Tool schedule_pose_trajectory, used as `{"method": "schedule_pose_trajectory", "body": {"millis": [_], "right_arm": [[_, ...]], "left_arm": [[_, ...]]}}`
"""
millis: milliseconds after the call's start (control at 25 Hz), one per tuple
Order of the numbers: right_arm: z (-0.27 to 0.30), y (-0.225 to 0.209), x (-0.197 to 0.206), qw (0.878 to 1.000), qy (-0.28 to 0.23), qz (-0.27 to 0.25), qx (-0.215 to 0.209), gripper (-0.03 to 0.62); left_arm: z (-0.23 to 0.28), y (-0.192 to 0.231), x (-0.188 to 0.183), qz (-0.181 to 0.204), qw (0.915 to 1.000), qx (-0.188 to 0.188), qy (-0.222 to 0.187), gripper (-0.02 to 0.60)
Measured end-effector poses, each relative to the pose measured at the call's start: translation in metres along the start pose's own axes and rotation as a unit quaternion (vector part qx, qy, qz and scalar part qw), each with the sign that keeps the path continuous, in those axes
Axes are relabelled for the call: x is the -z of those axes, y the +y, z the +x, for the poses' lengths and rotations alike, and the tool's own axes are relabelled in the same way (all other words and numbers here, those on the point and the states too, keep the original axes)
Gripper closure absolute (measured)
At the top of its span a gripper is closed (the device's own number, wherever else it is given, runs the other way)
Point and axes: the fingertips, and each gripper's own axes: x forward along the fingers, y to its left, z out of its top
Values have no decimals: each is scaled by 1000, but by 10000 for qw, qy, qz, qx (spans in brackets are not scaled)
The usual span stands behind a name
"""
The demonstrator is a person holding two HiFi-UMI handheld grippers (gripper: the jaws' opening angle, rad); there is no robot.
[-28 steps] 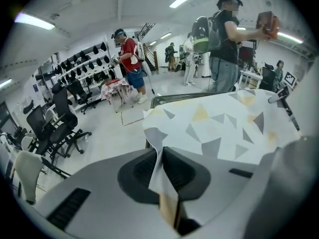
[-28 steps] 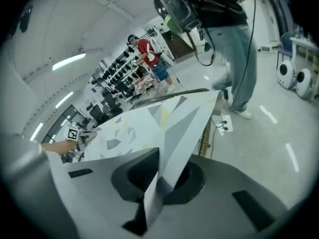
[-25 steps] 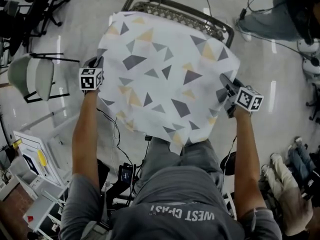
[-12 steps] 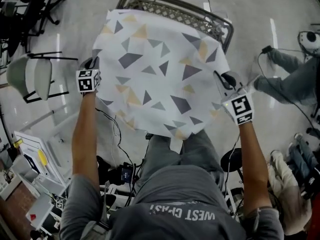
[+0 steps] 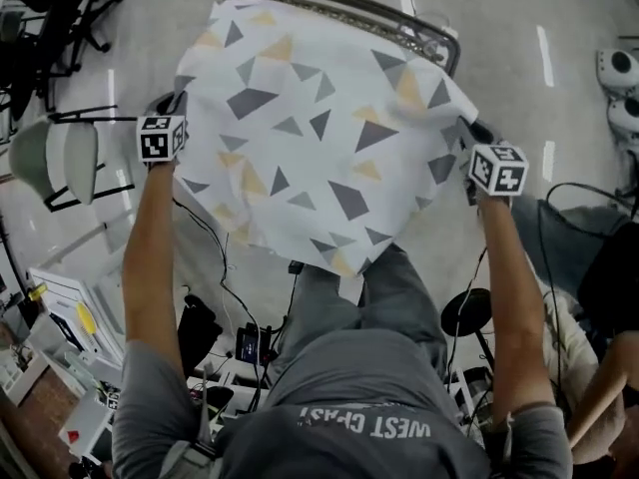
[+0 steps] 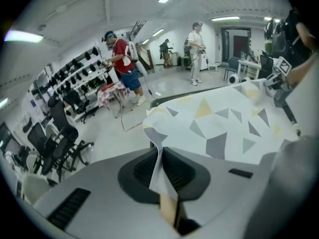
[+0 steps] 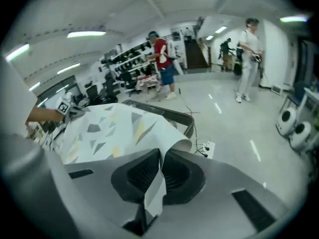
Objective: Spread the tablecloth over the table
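Holding the tablecloth (image 5: pixel 310 138) by its two side edges, I am stretching it between both claws over the bench (image 5: pixel 344 0), whose dark frame and mesh top are showing only past the cloth's far edge. The white cloth with grey and yellow triangles is covering nearly all of the bench, its near corner is hanging down in front of my legs, and I cannot tell whether the middle is resting on the top. The left claw (image 5: pixel 170 103) is pressing together on a fold of the cloth's left edge; in the left gripper view the fabric is running straight down between its dark pads (image 6: pixel 144 171). The right claw (image 5: pixel 469 133) is pinching the right edge, and its jaws have just been closing down and then easing a shade wider, with a strip of cloth between them in the right gripper view. Beyond the bench, a person in a red shirt (image 6: pixel 122 54) is standing on the floor.
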Motion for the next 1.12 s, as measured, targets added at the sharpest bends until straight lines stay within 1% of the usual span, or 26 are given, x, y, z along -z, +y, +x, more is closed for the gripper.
{"method": "schedule_pose_trajectory", "body": {"millis": [80,120,160,200,280,320,360,400,480,520,560,600,720,760,800,840,880,920,1000,1040,1080,1120], "right_arm": [[8,-11,13,9978,-77,597,270,572],[10,-10,20,9960,-123,798,397,572],[12,-10,25,9941,-156,923,542,571],[15,-12,28,9923,-166,1020,680,564],[20,-18,34,9879,-148,1328,790,545],[22,-19,37,9854,-127,1520,760,539],[23,-19,39,9835,-87,1671,695,533],[24,-18,41,9826,-35,1754,608,531],[22,-16,46,9829,111,1788,430,522],[21,-15,52,9827,224,1807,354,507],[20,-13,62,9817,356,1848,288,495],[19,-9,73,9802,494,1902,229,494],[16,5,106,9764,808,2002,99,489],[14,9,115,9754,878,2022,91,513],[13,11,123,9741,932,2057,95,549],[13,12,129,9724,969,2119,92,561],[14,13,132,9704,1009,2195,66,565],[14,14,135,9685,1076,2244,15,571],[13,20,141,9681,1326,2120,-147,577],[12,24,144,9690,1478,1963,-248,577],[11,28,146,9695,1626,1799,-358,577],[10,29,146,9690,1762,1665,-474,577]], "left_arm": [[-8,-5,-22,452,9987,-66,-222,572],[-10,-7,-27,576,9979,-65,-274,571],[-7,-8,-27,592,9980,-26,-232,571],[1,-7,-22,516,9986,36,-80,568],[20,-5,-3,295,9987,58,400,558],[25,-2,6,237,9979,-31,596,547],[28,2,12,216,9972,-155,703,536],[28,5,16,230,9967,-286,726,527],[23,11,15,375,9956,-560,649,497],[18,13,12,480,9948,-685,578,485],[11,15,10,581,9941,-778,486,483],[3,17,9,679,9934,-827,413,482],[-20,22,16,909,9914,-866,370,469],[-28,19,17,916,9918,-838,299,471],[-34,8,16,831,9939,-705,175,471],[-38,-14,16,652,9970,-426,28,471],[-38,-46,16,436,9990,-14,-118,471],[-36,-86,17,258,9982,475,-245,471],[-28,-175,22,155,9894,1400,-361,472],[-23,-215,27,140,9843,1720,-367,472],[-20,-249,31,36,9808,1914,-375,472],[-16,-275,34,-203,9786,2010,-387,472]]}}
